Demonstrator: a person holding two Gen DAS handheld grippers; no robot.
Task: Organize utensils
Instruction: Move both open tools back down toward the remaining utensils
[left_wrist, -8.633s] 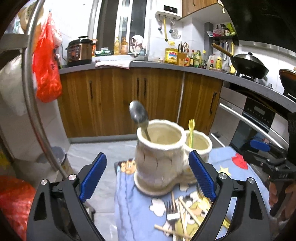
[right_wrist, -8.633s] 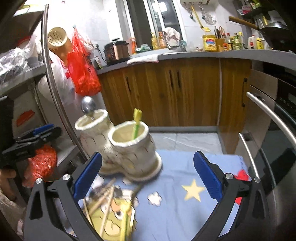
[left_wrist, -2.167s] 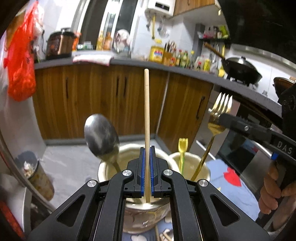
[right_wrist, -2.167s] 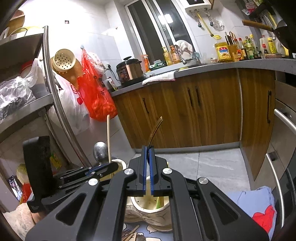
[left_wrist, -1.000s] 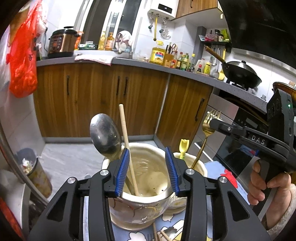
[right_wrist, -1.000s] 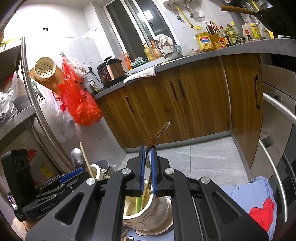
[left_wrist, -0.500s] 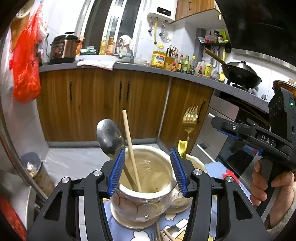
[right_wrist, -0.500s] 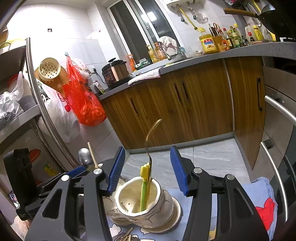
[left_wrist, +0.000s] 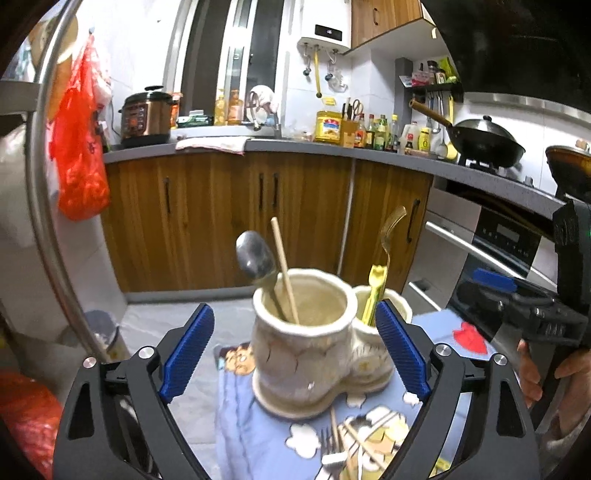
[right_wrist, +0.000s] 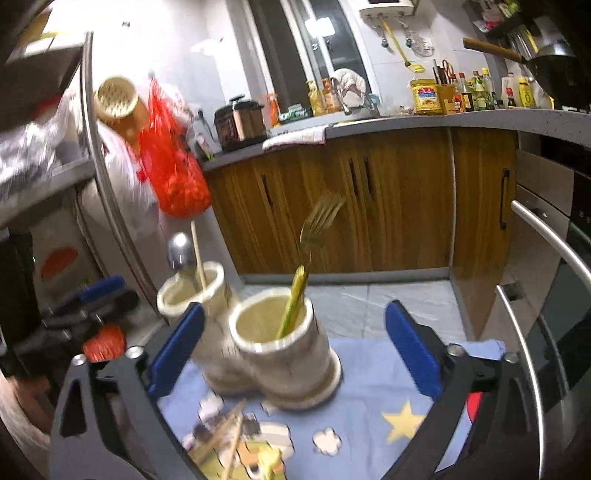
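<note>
Both claws, left (left_wrist: 295, 341) and right (right_wrist: 293, 347), have just been opening and stand wide, empty, before the twin-cup holder (left_wrist: 306, 347) containing spoon (left_wrist: 255, 256), chopstick (left_wrist: 283, 269), and fork (right_wrist: 317, 221).

Two joined cups (left_wrist: 301, 332) are holding four utensils: spoon (left_wrist: 255, 256), chopstick (left_wrist: 283, 269), gold fork (right_wrist: 317, 225), yellow fork (left_wrist: 375, 291). More are lying uncounted on the cloth (right_wrist: 373, 373).

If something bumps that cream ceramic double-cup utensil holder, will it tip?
The cream ceramic double-cup utensil holder probably stays put: its flared base is wide and its walls look thick. It likely chips if knocked, and may slide on the blue cartoon cloth.
</note>
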